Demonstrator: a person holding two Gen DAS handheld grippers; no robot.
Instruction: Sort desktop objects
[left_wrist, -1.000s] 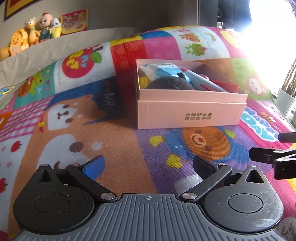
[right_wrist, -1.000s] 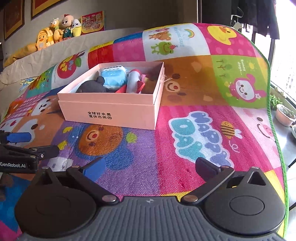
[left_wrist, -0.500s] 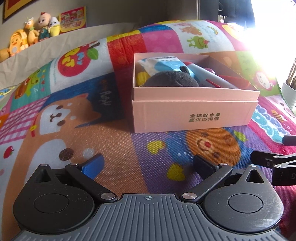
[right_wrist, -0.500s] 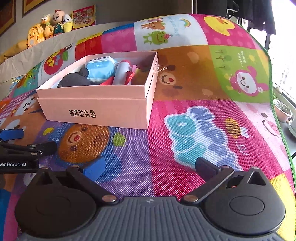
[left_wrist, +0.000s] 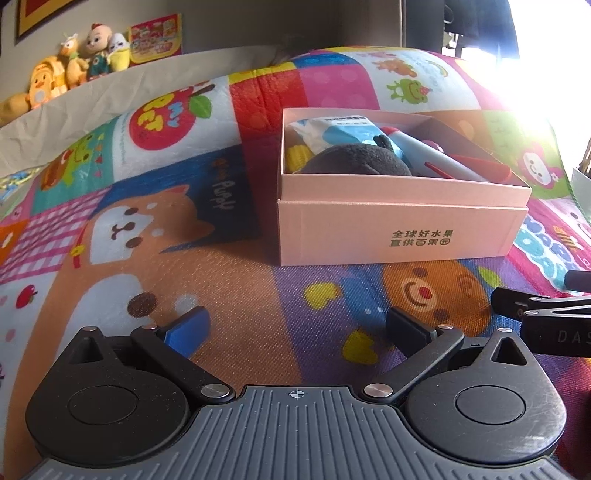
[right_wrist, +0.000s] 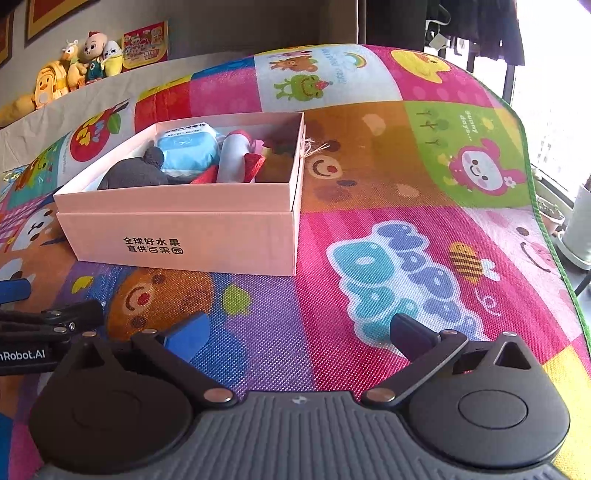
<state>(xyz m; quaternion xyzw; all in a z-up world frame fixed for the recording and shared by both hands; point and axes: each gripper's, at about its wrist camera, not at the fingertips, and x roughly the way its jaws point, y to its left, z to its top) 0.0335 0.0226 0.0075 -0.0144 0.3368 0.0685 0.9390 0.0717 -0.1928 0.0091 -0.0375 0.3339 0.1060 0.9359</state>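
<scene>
The left gripper (left_wrist: 295, 325) hangs low over the cartoon play mat (left_wrist: 229, 288) with its jaws spread wide and nothing between them. The right gripper (right_wrist: 297, 330) is the same, wide and empty, alongside at the left one's 3 o'clock.

Ahead of both stands the pink cardboard box (left_wrist: 399, 229), at about 1 o'clock from the left gripper and 11 o'clock from the right. It holds a dark grey plush toy (left_wrist: 358, 162), a blue pack of wipes (right_wrist: 186, 151), a white-and-red tube-shaped item (right_wrist: 232, 162) and some red pieces I cannot identify.

No loose object shows on the mat near either tool, so the sorting looks finished or between picks. If anything remains, the next move calls for finding it outside these views, then a wide approach and a drop over the box's open top.
</scene>
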